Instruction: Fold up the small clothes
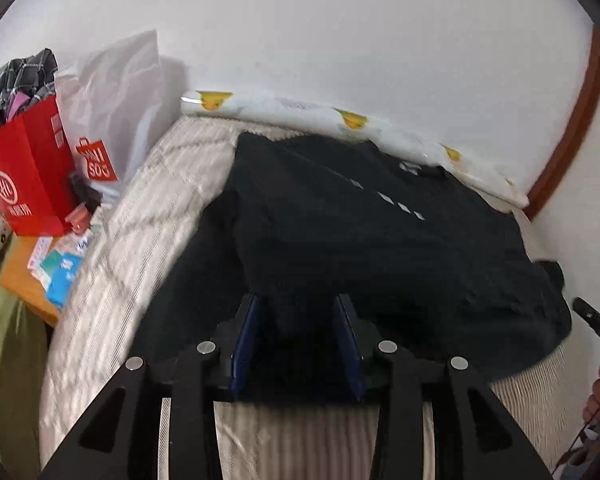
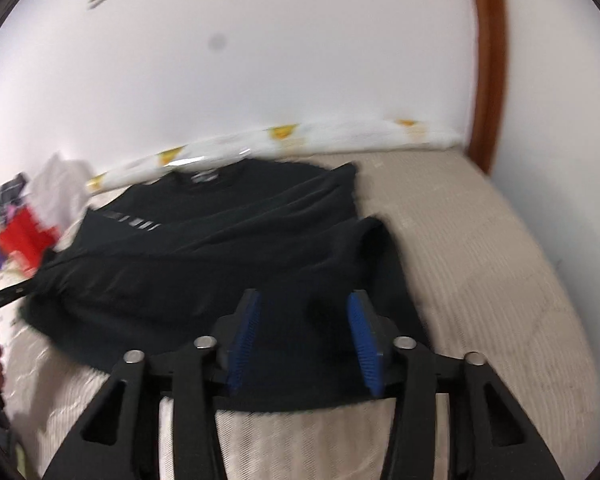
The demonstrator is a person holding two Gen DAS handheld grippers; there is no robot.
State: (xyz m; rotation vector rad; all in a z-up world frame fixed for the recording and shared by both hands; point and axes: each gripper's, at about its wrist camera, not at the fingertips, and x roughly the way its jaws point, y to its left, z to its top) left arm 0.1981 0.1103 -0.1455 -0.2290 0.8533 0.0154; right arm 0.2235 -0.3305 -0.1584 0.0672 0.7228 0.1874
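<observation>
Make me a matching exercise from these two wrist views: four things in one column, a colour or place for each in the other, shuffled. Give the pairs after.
Things:
1. T-shirt
2. paper bag
3. rolled mat with yellow prints
4. left gripper

Descriptions:
A. red, stuffed with clothes, left of the bed
B. along the wall at the bed's far edge
C. black, spread on the mattress
D. open, over the shirt's near hem

Pairs: 1-C, 2-A, 3-B, 4-D

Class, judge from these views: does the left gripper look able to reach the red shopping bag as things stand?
Probably not directly: the left gripper sits open over the black T-shirt, while the red shopping bag stands off the mattress on its far side.
</observation>
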